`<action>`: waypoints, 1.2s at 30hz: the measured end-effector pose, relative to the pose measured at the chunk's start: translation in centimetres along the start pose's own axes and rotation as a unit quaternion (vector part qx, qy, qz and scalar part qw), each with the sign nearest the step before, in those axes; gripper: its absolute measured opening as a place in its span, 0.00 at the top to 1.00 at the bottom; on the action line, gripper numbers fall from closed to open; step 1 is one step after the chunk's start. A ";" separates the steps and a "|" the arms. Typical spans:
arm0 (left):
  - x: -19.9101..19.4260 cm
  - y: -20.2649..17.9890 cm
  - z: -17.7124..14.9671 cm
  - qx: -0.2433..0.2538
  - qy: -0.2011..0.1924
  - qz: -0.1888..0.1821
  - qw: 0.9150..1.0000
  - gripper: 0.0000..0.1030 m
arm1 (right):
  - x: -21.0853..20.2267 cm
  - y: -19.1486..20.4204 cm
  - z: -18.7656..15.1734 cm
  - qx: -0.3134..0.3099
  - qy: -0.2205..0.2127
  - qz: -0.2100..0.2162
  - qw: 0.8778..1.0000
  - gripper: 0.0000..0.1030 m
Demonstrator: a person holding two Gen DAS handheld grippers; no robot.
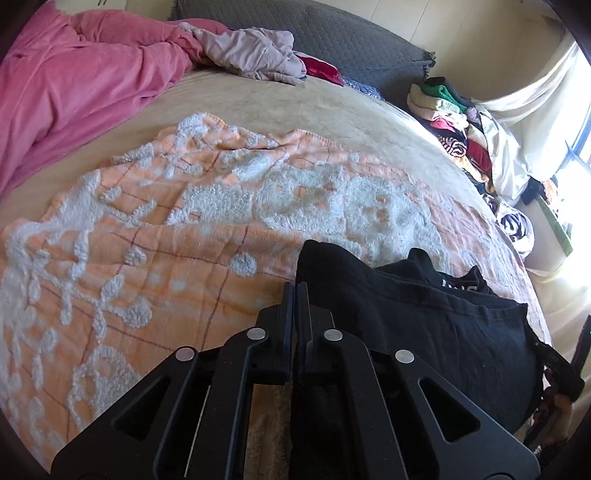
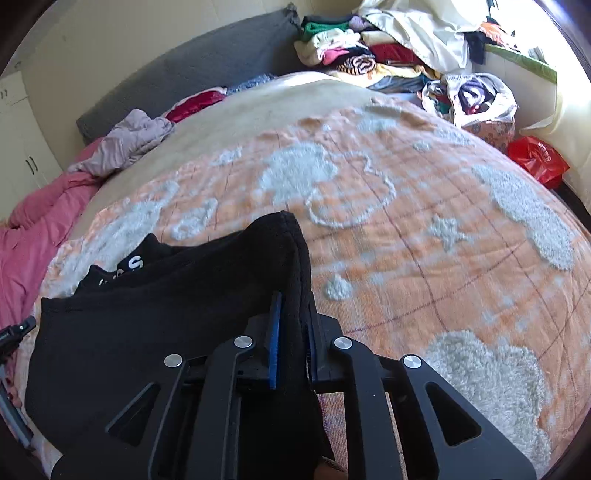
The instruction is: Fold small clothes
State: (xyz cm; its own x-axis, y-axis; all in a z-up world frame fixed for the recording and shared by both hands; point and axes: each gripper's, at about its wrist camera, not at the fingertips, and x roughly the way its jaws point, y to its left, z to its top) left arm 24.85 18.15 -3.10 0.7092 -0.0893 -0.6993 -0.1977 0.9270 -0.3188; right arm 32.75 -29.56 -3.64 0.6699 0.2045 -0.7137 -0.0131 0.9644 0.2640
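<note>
A black garment (image 1: 424,325) with white lettering lies bunched on the orange and white blanket (image 1: 184,266). My left gripper (image 1: 294,290) is shut, its fingers pressed together on the garment's left edge, which runs straight into the seam between them. In the right wrist view the same black garment (image 2: 166,314) passes between the blue pads (image 2: 274,339) of my right gripper (image 2: 293,299), which is shut on its right edge. A corner of the cloth stands up past the fingertips. The two grippers hold opposite sides of the garment.
A pink quilt (image 1: 74,74) and a crumpled mauve garment (image 1: 251,51) lie at the bed's far side by a grey cushion (image 1: 332,29). A heap of mixed clothes (image 2: 351,48), a plastic bag of clothes (image 2: 476,96) and a red bag (image 2: 535,162) sit beyond the bed's right edge.
</note>
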 end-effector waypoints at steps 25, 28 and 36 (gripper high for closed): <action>2.1 -1.5 1.8 0.011 -0.019 -0.031 0.999 0.97 | -2.0 -0.4 0.7 0.014 -0.054 0.004 0.998 0.94; 3.9 -1.9 0.6 0.030 0.013 0.002 0.999 0.95 | -0.5 -0.5 0.2 0.013 -0.022 -0.014 1.000 0.93; 0.4 -4.4 -1.0 0.077 0.001 0.028 0.997 0.65 | -1.5 0.2 0.3 -0.004 -0.011 -0.038 0.999 0.75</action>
State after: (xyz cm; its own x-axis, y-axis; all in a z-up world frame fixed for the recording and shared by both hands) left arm 25.35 13.64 -2.60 0.6986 -0.0374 -0.7145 -0.1304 0.9753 -0.1785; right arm 31.97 -29.75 -2.33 0.6851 0.1270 -0.7173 0.0326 0.9783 0.2044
